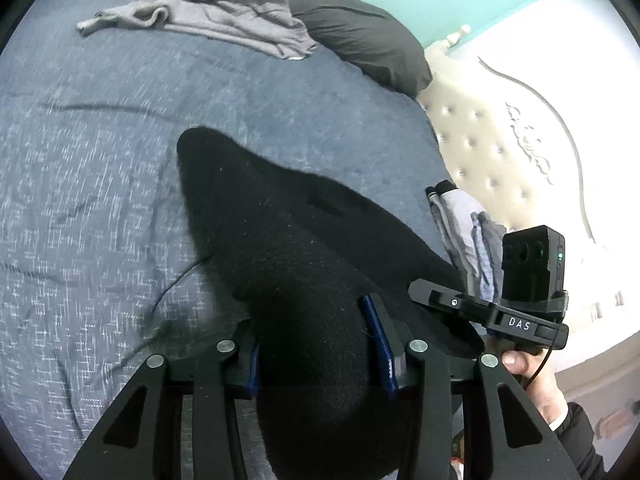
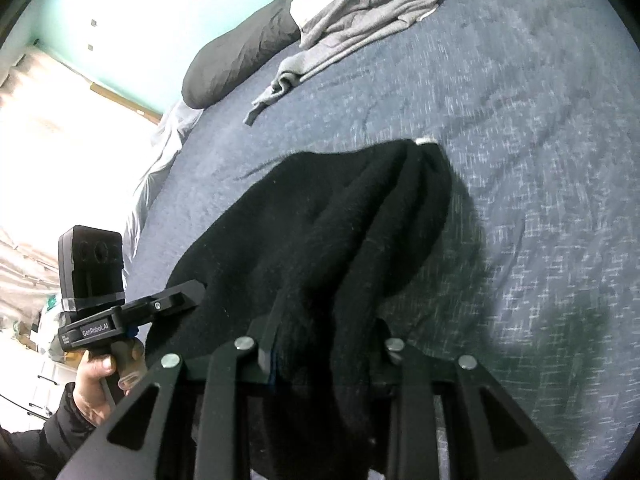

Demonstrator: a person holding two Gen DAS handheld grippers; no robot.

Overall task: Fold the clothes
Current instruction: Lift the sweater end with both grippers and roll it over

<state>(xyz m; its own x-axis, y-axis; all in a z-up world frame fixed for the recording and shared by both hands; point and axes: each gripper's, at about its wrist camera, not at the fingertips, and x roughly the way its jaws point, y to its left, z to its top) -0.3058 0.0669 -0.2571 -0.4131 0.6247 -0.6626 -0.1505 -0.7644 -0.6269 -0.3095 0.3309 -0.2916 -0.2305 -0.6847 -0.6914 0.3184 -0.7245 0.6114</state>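
Black fleecy garment (image 1: 288,248): hanging bunched between both tools above the blue speckled bedspread (image 1: 100,160).
Left gripper (image 1: 316,354): clamping the garment's fabric between its blue pads.
Right gripper (image 2: 320,354): pinching a gathered fold.
Grey crumpled garment (image 2: 352,24): lying well apart, near the dark pillow (image 2: 240,60).

Bunched black fleece garment (image 1: 304,264), draped over bedspread (image 1: 100,152)
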